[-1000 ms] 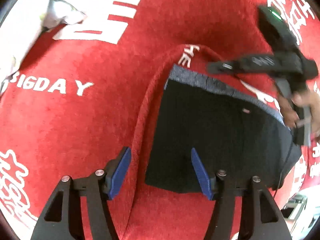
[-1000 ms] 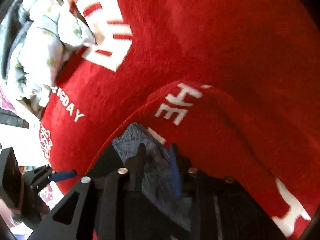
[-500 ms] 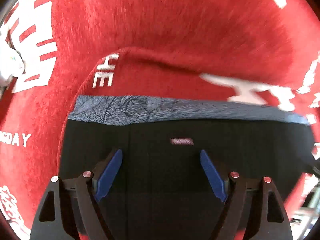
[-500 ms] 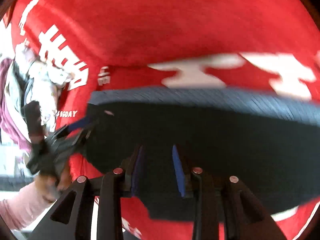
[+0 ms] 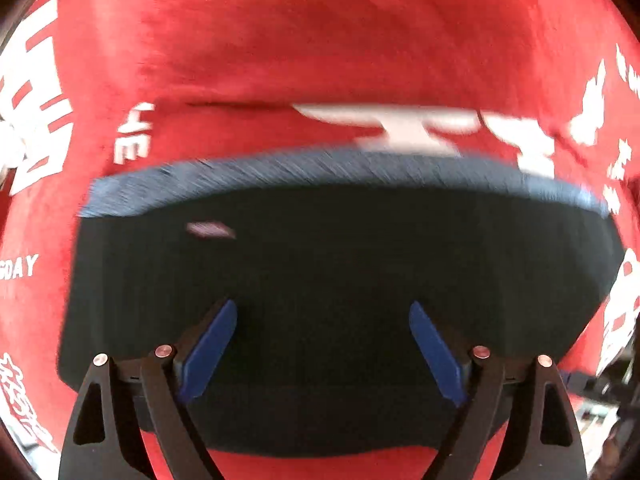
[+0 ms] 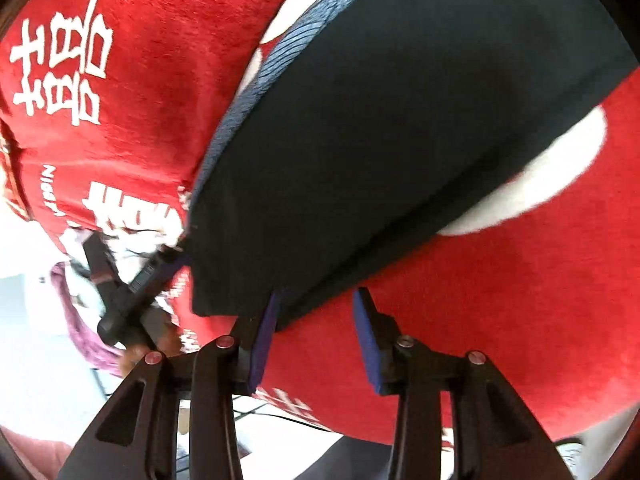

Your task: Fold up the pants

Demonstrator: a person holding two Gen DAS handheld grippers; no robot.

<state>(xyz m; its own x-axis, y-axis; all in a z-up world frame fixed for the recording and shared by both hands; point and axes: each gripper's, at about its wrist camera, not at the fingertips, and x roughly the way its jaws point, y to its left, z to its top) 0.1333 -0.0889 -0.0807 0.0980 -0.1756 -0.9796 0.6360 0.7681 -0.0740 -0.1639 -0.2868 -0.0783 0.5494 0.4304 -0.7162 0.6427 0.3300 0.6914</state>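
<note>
The dark pants (image 5: pixel 336 272) are folded flat on the red blanket (image 5: pixel 320 48). The left gripper (image 5: pixel 320 336) has its jaws spread wide right over the fabric, gripping nothing. The right gripper (image 6: pixel 316 320) is spread too, near the pants' corner.

beneath me lies a red plush blanket (image 5: pixel 320 60) printed with white characters (image 6: pixel 60 60) and latin lettering (image 5: pixel 132 140). at my left, past its edge, i see a crumpled white-and-purple cloth pile (image 6: pixel 76 312) and pale floor (image 6: pixel 36 380).
</note>
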